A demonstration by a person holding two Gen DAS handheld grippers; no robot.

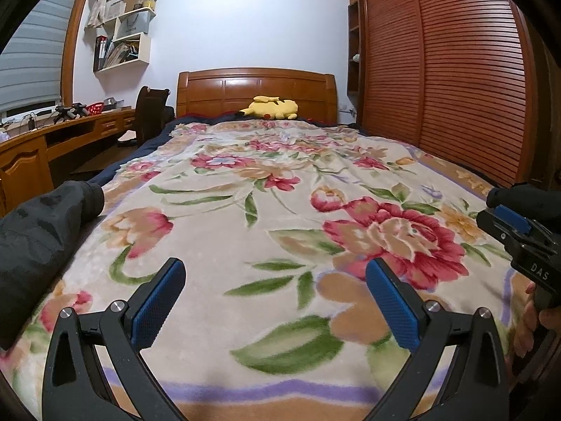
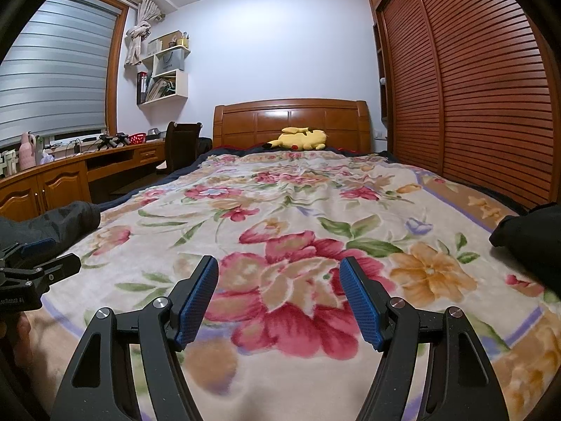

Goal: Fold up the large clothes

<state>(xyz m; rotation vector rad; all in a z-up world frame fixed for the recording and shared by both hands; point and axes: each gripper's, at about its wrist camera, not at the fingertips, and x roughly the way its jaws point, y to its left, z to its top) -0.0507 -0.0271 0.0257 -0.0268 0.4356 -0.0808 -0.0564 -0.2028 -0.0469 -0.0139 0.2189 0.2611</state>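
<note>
Left tongs [image 1: 275,301] and right tongs [image 2: 278,301] both gaping wide, gripping nothing, hovering over floral blanket [image 1: 280,210]; dark garment sleeve [image 1: 42,231] lying left of them.

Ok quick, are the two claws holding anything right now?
Left gripper: open, holding nothing, above the floral blanket.
Right gripper: open, holding nothing.

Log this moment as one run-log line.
left gripper: open, empty | right gripper: open, empty | dark garment: on floral blanket, ungrasped
</note>
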